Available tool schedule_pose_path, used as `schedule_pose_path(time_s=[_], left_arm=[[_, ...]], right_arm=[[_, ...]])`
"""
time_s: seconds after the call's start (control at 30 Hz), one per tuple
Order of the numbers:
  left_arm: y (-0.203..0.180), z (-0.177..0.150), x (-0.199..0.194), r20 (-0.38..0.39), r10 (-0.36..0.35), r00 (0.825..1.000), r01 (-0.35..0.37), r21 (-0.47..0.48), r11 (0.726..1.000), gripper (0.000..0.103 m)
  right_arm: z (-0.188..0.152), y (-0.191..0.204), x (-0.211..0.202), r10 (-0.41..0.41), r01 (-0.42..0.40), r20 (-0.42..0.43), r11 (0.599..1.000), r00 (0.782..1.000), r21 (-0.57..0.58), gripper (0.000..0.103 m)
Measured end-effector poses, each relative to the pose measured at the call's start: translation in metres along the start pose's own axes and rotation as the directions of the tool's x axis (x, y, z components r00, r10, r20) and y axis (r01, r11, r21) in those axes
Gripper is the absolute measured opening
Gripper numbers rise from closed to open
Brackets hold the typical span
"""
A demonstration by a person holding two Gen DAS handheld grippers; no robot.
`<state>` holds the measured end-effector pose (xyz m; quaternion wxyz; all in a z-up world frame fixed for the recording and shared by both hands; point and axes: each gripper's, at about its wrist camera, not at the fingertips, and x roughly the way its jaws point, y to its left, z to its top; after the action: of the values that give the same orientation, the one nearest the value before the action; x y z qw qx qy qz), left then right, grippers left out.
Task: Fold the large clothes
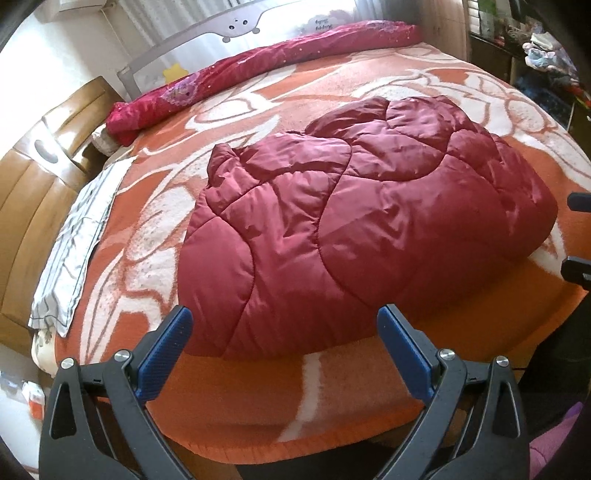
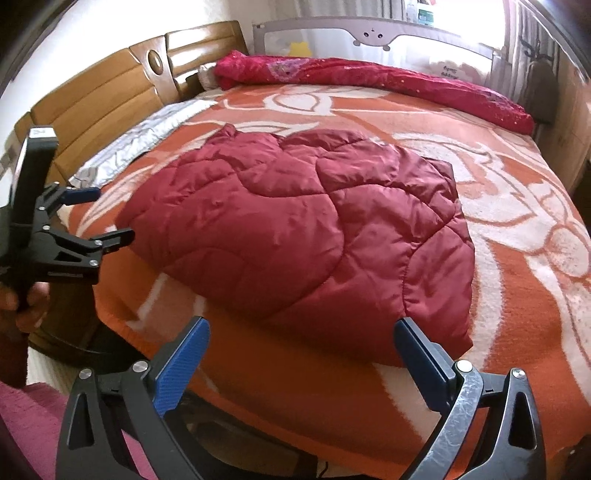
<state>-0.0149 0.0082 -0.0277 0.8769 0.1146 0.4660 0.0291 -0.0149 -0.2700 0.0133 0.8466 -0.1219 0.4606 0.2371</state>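
A dark red quilted padded jacket lies folded in a bundle on the orange and white blanket of a bed; it also shows in the right wrist view. My left gripper is open and empty, its blue pads just short of the jacket's near edge. It shows from the side in the right wrist view, at the bed's left edge. My right gripper is open and empty, at the jacket's near hem. Its fingertips peek in at the left wrist view's right edge.
A rolled bright red quilt lies along the far side by a grey bed rail. A striped grey pillow lies by the wooden headboard. Cluttered shelves stand at the far right.
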Motion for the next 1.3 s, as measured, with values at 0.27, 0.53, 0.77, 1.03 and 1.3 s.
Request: schedule_pose_path(time_s=[0.27, 0.53, 0.77, 1.03, 1.3], left_arm=[[0.0, 0.006, 0.007, -0.014, -0.019, 1.0, 0.019, -0.015, 1.0, 0.101], [-0.003, 0.015, 0.01, -0.011, -0.051, 0.999, 0.05, -0.083, 0.995, 0.101], [-0.008, 0.019, 0.004, 0.029, -0.06, 0.998, 0.064, -0.169, 0.983, 0.101], [-0.011, 0.019, 0.009, 0.028, -0.071, 0.997, 0.076, -0.215, 0.974, 0.101], [-0.015, 0.019, 0.011, 0.021, -0.081, 0.997, 0.083, -0.219, 0.972, 0.101]], right_arm=[[0.004, -0.011, 0.009, 0.001, 0.0, -0.016, 1.0, 1.0, 0.027, 0.101], [0.016, -0.017, 0.01, -0.017, 0.013, 0.041, 0.995, 0.999, 0.095, 0.101], [0.027, -0.014, 0.018, -0.081, 0.061, 0.126, 0.986, 0.989, 0.158, 0.101], [0.027, -0.01, 0.028, -0.117, 0.09, 0.141, 0.979, 0.983, 0.186, 0.101], [0.027, -0.011, 0.028, -0.115, 0.086, 0.142, 0.977, 0.983, 0.194, 0.101]])
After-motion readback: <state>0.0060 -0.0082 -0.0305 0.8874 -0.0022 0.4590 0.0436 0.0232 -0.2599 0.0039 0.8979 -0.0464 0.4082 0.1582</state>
